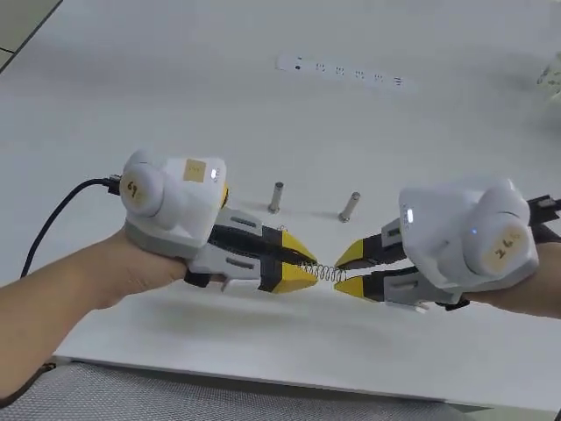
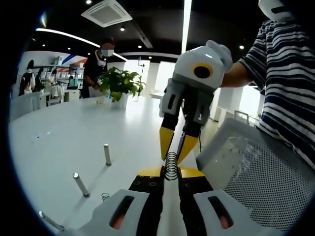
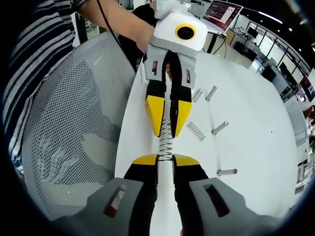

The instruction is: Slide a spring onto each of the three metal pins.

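Spring (image 1: 326, 272) spans the left hand-held gripper (image 1: 307, 266) and right hand-held gripper (image 1: 347, 267), both clamped on its ends above the tabletop (image 1: 175, 88) edge, pins (image 1: 276, 196) beyond; risk: uneven pull overstretches it, or a slipping end flicks it off.

Your left gripper (image 1: 308, 266) and right gripper (image 1: 342, 270) meet tip to tip above the table's (image 1: 175, 132) near edge. A spring (image 1: 326, 273) bridges them, one end pinched in each. Behind them stand a left pin (image 1: 276, 196) and a right pin (image 1: 349, 207), side by side. A loose spring (image 3: 195, 130) lies near them. The power strip (image 1: 342, 70) lies far behind. A chair (image 1: 175, 395) sits below the near edge.
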`<move>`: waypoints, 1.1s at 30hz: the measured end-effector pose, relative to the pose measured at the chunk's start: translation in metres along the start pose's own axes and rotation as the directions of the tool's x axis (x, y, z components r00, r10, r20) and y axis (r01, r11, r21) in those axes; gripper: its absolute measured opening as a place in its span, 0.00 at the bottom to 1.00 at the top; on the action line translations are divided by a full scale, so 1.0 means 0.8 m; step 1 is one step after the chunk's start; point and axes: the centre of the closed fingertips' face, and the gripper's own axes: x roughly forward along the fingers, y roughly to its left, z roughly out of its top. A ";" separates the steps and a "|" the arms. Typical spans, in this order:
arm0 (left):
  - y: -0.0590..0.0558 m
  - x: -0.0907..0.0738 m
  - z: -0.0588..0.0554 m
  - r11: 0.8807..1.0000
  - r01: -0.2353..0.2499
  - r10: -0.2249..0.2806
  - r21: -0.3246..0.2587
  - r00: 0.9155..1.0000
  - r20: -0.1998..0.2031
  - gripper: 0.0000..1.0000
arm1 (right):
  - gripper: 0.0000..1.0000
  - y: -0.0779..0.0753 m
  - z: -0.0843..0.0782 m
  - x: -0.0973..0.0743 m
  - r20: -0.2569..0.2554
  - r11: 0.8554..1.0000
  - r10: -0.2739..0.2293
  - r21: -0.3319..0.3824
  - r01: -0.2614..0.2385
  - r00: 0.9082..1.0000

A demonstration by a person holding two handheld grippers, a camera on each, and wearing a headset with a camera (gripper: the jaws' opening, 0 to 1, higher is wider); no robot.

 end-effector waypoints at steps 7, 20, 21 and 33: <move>0.002 -0.004 -0.002 1.000 -0.009 0.009 -0.007 1.000 -0.001 0.07 | 0.12 -0.004 0.012 -0.011 0.007 0.998 -0.011 -0.059 0.011 1.000; 0.002 -0.006 -0.011 1.000 -0.018 0.018 -0.004 1.000 -0.022 0.07 | 0.12 -0.007 0.044 -0.019 0.088 0.997 0.010 -0.079 -0.003 0.996; 0.002 -0.006 -0.011 1.000 -0.018 0.018 -0.005 1.000 -0.022 0.07 | 0.12 -0.006 0.045 -0.018 0.093 0.997 0.010 -0.075 -0.003 0.996; -0.001 -0.003 -0.015 1.000 -0.014 0.014 0.002 0.999 -0.037 0.08 | 0.12 -0.003 0.074 -0.013 0.157 0.995 0.015 -0.098 0.001 0.988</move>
